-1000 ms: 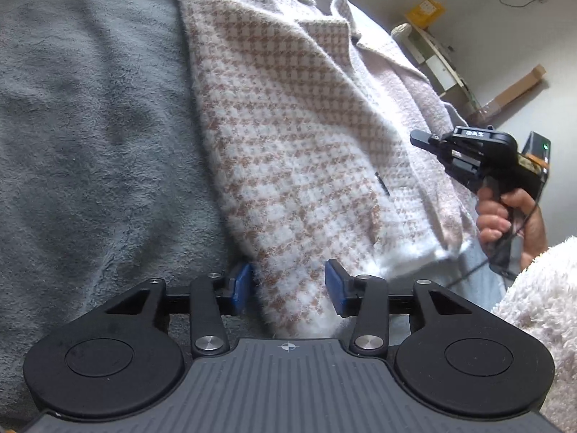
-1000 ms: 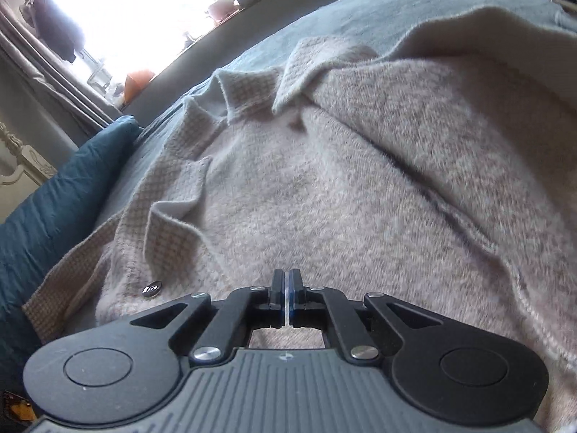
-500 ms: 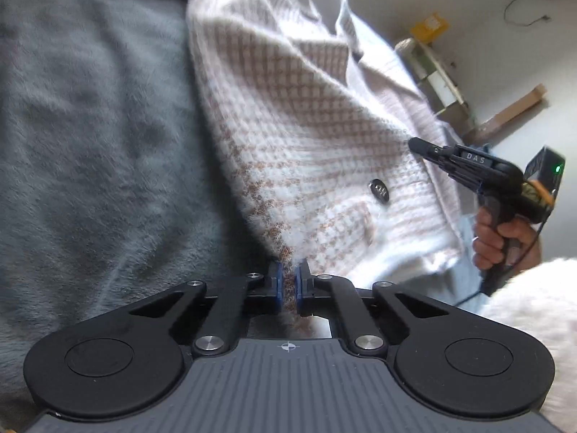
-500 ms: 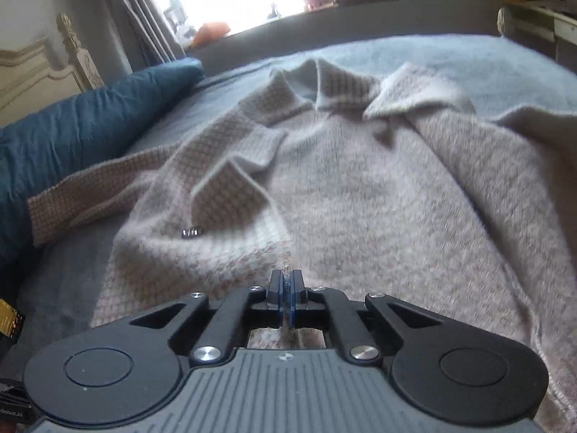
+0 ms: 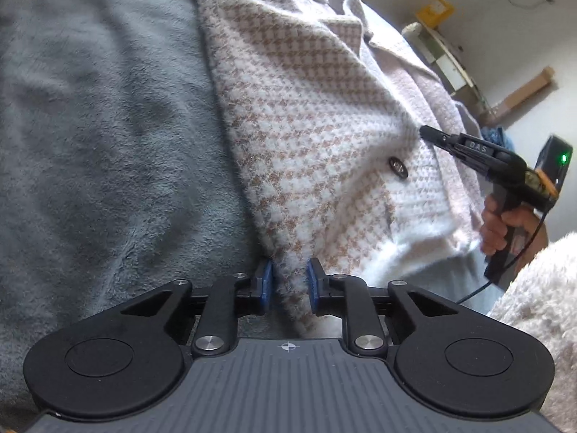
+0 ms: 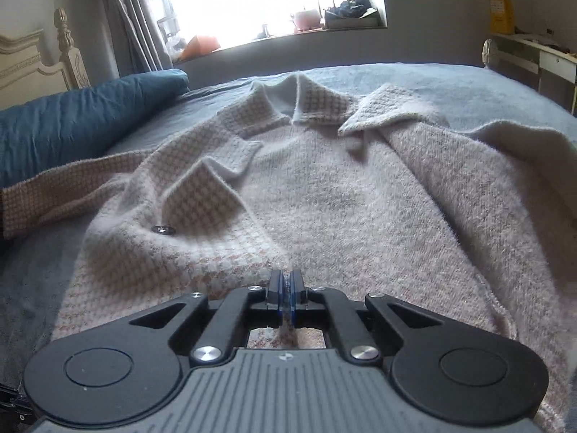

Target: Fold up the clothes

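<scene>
Your left gripper (image 5: 288,285) sits at the bottom centre of its view, fingers narrow but opening around the cardigan (image 5: 317,115) hem, pads not clearly pressing; close again before you lift. Your right gripper (image 6: 286,290) pinches a thin fold of the hem, fingers closed on it. The cardigan lies spread on the grey bed (image 5: 108,126). Raise both corners together. Mind the button (image 5: 398,166) mid-frame and the blue pillow (image 6: 72,122) at upper left.

cardigan (image 6: 342,209) | pink-and-white houndstooth knit, collared, dark button | spread open, rumpled, front panel folded back
</scene>
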`<state>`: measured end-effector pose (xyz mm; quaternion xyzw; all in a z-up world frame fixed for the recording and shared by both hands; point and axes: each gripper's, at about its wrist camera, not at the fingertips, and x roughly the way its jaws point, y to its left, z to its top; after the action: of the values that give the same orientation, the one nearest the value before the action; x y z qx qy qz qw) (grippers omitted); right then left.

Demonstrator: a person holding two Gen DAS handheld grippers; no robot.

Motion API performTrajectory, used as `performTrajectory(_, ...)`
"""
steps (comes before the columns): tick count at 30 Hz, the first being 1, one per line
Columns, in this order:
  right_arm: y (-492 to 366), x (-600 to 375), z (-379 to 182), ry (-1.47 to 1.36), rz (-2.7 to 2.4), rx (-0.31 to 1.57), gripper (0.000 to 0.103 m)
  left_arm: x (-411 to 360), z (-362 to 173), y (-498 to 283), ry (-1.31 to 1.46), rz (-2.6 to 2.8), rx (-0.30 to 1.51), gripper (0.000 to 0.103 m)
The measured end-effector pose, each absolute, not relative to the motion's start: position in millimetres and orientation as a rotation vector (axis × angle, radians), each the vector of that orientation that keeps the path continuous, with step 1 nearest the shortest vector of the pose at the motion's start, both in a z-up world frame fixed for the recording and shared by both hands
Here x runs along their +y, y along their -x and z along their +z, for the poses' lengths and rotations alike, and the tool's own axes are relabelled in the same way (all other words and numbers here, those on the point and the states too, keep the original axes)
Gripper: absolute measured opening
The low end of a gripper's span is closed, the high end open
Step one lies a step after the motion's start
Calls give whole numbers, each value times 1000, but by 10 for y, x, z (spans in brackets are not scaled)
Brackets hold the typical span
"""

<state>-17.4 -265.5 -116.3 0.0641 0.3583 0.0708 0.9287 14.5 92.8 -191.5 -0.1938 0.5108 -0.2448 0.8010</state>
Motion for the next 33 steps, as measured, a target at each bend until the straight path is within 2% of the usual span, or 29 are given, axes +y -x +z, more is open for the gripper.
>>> performTrajectory(2, 111, -2623, -1267, -71, 148, 806, 5, 947, -1928, -134, 394, -531, 1088, 20)
performTrajectory(4, 78, -2616, -1291, -45, 131, 841, 15, 984, -1948, -119, 395, -545, 1080, 20)
performTrajectory(6, 57, -2696, -1176, -104, 96, 821, 29, 1018, -1970, -112, 409, -560, 1073, 20)
performTrajectory(8, 6, -2835, -1028, -217, 70, 784, 31, 1045, -1993, -114, 417, -577, 1068, 20)
performTrajectory(14, -753, -2944, -798, -549, 137, 832, 51, 1100, -2083, -144, 461, -641, 1046, 20)
performTrajectory(18, -1485, -2730, -971, -651, 155, 920, 52, 1167, -2137, -177, 501, -671, 1051, 19)
performTrajectory(26, -2551, -2393, -1505, -672, 78, 1046, 51, 1169, -2132, -233, 488, -705, 1063, 19)
performTrajectory(29, -2605, -2191, -1392, -519, 179, 1031, 12, 1147, -2141, -235, 488, -709, 1061, 19)
performTrajectory(30, -2602, -2128, -1332, -450, 205, 1015, 4, 1140, -2144, -237, 488, -710, 1059, 18)
performTrajectory(33, -2560, -2071, -1089, -328, 232, 880, 4, 1121, -2143, -226, 479, -708, 1052, 18)
